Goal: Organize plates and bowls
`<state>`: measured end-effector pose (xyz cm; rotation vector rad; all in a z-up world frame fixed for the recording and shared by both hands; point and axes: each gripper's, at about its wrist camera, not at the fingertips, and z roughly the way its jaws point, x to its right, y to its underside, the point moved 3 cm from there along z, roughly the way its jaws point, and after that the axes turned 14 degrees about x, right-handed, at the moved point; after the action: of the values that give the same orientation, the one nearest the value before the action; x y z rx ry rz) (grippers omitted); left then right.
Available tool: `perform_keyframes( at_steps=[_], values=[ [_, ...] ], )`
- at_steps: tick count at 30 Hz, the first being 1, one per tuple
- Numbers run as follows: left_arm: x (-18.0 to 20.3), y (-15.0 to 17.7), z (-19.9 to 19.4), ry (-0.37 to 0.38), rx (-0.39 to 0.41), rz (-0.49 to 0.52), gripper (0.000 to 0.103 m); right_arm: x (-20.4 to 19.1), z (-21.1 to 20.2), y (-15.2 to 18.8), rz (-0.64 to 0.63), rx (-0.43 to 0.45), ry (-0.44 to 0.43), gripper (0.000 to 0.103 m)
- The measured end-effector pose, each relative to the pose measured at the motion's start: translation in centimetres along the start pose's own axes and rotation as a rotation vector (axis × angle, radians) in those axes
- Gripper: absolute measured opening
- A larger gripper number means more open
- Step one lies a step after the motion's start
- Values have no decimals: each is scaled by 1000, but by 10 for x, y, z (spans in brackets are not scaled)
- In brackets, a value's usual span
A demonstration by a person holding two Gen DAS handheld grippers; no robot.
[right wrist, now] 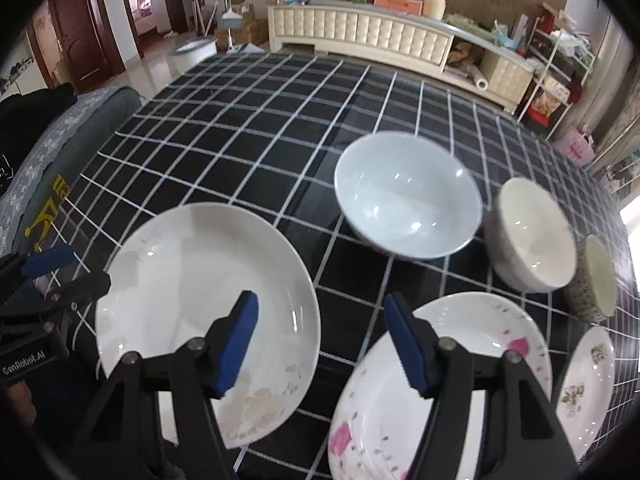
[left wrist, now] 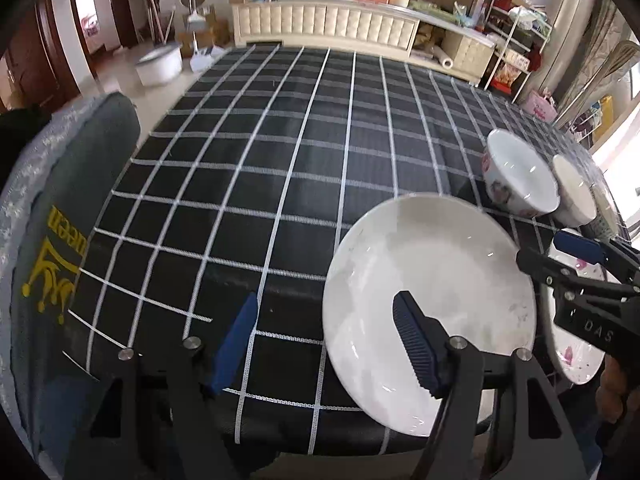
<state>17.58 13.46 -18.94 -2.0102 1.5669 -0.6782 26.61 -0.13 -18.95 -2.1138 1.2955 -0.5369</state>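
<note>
Plates and bowls all loose | left gripper [left wrist: 332, 344] and right gripper [right wrist: 320, 340] both spread, empty | I'd pinch white plate [right wrist: 192, 292] rim just left of right gripper, lift level

Light: bright daylight from the right edge, blown out there.
Glare: small highlights on bowl [right wrist: 408, 196] and plate [right wrist: 200, 300].
Blur: soft throughout; jaws nearest the lens out of focus.
Distortion: strong fisheye bend, dark corners.
</note>
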Motion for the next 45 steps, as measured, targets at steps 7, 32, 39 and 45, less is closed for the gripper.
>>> perform_keyframes(
  at_steps=[7, 32, 39, 45],
  values=[
    [-6, 14, 21, 27, -72, -36, 51, -4, 17, 11, -5, -50, -14, 52],
    [10, 11, 21, 70, -83, -27, 16, 2, 11, 21, 114, -78, 7, 26],
    [8, 7, 21, 64, -73, -34, 16, 7, 11, 15, 138, -80, 5, 26],
    [-1, 11, 29, 46, -88, -54, 16, -4, 24, 17, 132, -104, -10, 26]
  ],
)
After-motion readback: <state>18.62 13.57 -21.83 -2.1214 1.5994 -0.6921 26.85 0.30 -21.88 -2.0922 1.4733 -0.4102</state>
